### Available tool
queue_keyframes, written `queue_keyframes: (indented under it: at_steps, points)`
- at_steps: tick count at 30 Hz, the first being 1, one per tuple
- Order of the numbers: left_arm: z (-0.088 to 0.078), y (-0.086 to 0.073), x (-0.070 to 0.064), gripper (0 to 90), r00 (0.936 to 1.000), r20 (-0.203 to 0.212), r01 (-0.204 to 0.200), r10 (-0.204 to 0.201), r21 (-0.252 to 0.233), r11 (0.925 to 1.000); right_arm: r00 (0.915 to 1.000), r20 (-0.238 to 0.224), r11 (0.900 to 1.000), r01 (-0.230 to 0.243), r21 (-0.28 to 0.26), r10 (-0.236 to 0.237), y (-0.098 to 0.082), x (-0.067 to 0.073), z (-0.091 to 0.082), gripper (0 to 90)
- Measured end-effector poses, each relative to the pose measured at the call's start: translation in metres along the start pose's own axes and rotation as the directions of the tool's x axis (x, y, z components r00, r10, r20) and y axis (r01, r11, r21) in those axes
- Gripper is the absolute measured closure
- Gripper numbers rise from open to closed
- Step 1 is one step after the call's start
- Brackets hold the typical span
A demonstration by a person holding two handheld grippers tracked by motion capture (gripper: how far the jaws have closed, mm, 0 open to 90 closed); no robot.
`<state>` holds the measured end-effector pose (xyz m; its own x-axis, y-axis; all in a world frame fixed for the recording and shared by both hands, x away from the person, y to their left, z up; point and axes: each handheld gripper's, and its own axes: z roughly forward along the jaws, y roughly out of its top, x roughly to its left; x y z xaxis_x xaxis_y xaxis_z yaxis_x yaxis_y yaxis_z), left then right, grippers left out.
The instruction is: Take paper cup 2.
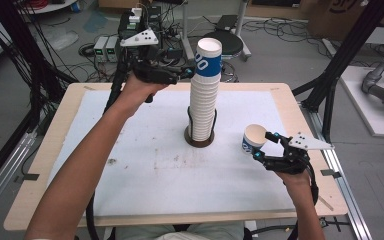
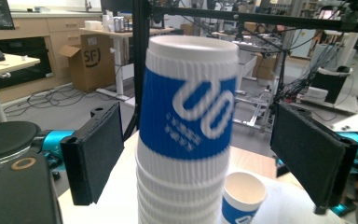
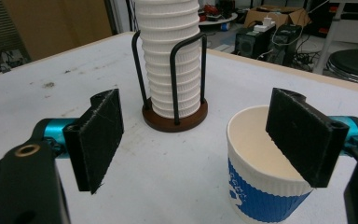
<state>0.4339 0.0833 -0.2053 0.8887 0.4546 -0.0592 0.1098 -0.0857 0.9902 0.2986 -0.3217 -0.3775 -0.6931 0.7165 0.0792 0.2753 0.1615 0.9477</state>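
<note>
Cups come in two lots: one tall stack of cups [image 1: 205, 95] standing in a holder [image 1: 200, 137] near the middle of the table [image 1: 40, 150], and one single cup [image 1: 252, 138] by itself toward the right edge. How many cups make up the stack cannot be counted; only its top one shows the blue band. There are two grippers, one in each hand. The left gripper [image 1: 187, 73] is held high, forearm stretched out over the table, jaws pointing sideways at the top of the stack; in the left gripper view the jaws stand wide on either side of the top cup, with clear gaps, so nothing is gripped. The right gripper [image 1: 265, 145] sits low near the table's right edge, wrist level, its jaws wide apart: in the right gripper view one jaw reaches over the single cup's rim into the mouth, the other stands off to the far side, and no pad presses on it. The stack's long axis runs straight up, with each cup upside down. The single cup stands upright, mouth up, well apart from the stack.
</note>
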Motion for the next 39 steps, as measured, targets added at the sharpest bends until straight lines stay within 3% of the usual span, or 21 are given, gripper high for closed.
queue_keyframes:
  at_steps: [14, 16, 22, 28, 35, 39]
  points:
    - [0.044, 0.019, -0.003, 17.8, 0.9988, -0.045, -0.015, 0.018, 0.075, 0.9971, 0.9999, -0.007, 1.000, -0.009, -0.007, 0.009, 0.000, 0.000, -0.002, 19.4]
    - [0.047, 0.019, -0.006, 22.1, 0.9993, -0.029, -0.020, 0.022, 0.078, 0.9967, 1.0000, -0.005, 1.000, -0.008, -0.008, 0.008, -0.001, -0.001, -0.003, 19.4]
    - [0.048, 0.021, -0.006, 25.3, 0.9991, -0.038, -0.016, 0.020, 0.090, 0.9958, 0.9999, -0.001, 1.000, -0.012, -0.010, 0.012, -0.002, -0.002, -0.005, 19.4]
    - [0.048, 0.026, -0.007, 26.2, 0.9986, -0.031, -0.038, 0.042, 0.115, 0.9927, 0.9999, -0.001, 1.000, -0.010, -0.012, 0.010, -0.002, -0.002, -0.005, 19.4]
    - [0.044, 0.033, -0.007, 26.9, 0.9989, -0.035, -0.026, 0.030, 0.095, 0.9952, 0.9999, -0.004, 1.000, -0.011, -0.009, 0.011, -0.002, -0.002, -0.004, 19.4]
    - [0.038, 0.046, -0.007, 27.4, 0.9995, -0.028, -0.014, 0.015, 0.051, 0.9986, 0.9999, -0.005, 1.000, -0.017, -0.010, 0.017, -0.002, -0.002, -0.004, 19.4]
